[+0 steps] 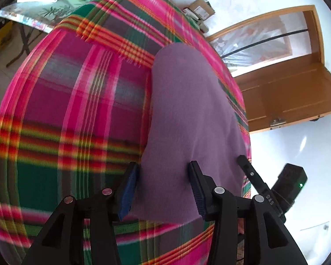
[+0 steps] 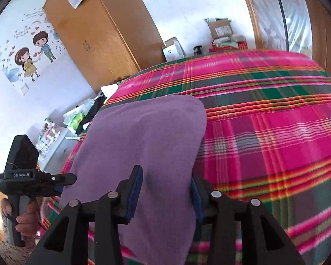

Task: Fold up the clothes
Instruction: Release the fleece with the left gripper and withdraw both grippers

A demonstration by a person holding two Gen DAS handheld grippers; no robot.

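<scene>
1 purple cloth (image 1: 187, 114) on 1 plaid blanket (image 1: 77, 101); both grippers' fingers (image 1: 197, 190) spread apart

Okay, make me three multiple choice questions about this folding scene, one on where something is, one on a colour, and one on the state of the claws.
1. Where does the folded garment lie?
A. On the plaid bedspread
B. On the wardrobe
C. On the floor

2. What colour is the garment?
A. Yellow
B. Purple
C. White

3. How do the two claws stand?
A. Both clamped shut on the garment
B. Both open, pads apart
C. One shut, one out of view

Answers:
1. A, the garment rests flat on the plaid bedspread.
2. B, its cloth is plain purple in both wrist views.
3. B, the left claw and right claw each show a wide gap between their pads, with the cloth lying under them, not pinched.
</scene>
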